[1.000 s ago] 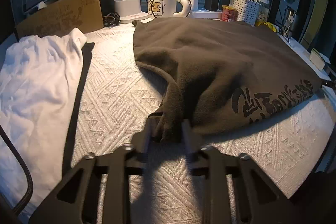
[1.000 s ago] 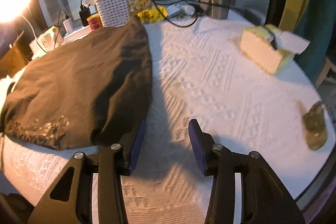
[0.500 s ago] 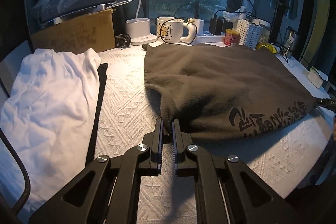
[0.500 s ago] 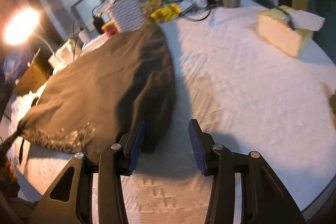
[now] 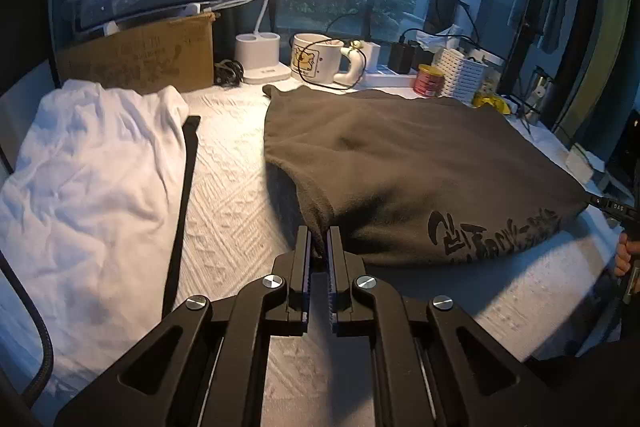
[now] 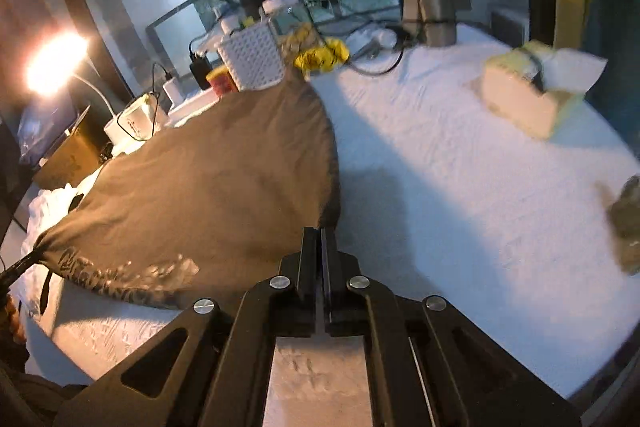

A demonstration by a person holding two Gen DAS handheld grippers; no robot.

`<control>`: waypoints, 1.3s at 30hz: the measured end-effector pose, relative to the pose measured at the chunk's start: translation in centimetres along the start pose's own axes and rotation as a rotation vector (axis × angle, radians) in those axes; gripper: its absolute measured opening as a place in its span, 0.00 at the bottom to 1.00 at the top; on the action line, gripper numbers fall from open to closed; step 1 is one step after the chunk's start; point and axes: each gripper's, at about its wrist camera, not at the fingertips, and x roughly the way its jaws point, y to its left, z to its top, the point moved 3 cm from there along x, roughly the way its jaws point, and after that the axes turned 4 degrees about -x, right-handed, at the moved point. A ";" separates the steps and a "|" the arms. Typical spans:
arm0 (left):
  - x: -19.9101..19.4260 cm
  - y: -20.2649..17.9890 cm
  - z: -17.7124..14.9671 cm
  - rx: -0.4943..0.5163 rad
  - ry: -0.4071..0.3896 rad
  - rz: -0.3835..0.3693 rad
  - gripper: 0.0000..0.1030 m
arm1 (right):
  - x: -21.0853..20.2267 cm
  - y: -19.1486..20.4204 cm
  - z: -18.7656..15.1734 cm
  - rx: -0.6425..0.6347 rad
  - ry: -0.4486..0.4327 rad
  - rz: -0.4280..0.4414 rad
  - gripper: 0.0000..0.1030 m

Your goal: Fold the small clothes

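Item: dark garment (image 5: 420, 167), printed lettering along the near hem, spread flat on the white textured surface (image 5: 232, 219).

Left hand-held gripper (image 5: 319, 247): jaws together, clamped on the garment's near left corner. Right hand-held gripper (image 6: 320, 247): jaws just closed, pinching the garment's near right corner; little cloth showed between the pads.

Step in hand: both near corners taken, apparently to begin the first fold. The next move would call for lifting both corners evenly and carrying the hem toward the far edge, keeping the cloth taut.

Surroundings: white garment (image 5: 88, 187) lying crumpled to the left, apart from the dark one. Along the far edge: cardboard box (image 5: 140, 59), mug (image 5: 314, 59), white basket (image 6: 252, 61), red tin (image 5: 430, 81); all close enough to catch a hem carried over. Tissue box (image 6: 528, 99) well apart on the right.
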 end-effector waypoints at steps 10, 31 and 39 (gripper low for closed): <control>0.1 0.7 -3.5 0.008 0.138 -0.057 0.06 | -3.3 0.9 -1.7 -0.100 0.019 -0.102 0.02; -0.7 -0.4 -5.7 0.071 0.127 -0.010 0.44 | -3.5 0.1 -5.4 -0.155 -0.013 -0.230 0.02; 1.0 -2.9 -8.1 0.235 0.143 0.027 0.07 | -4.4 -0.3 -6.6 -0.126 -0.040 -0.218 0.02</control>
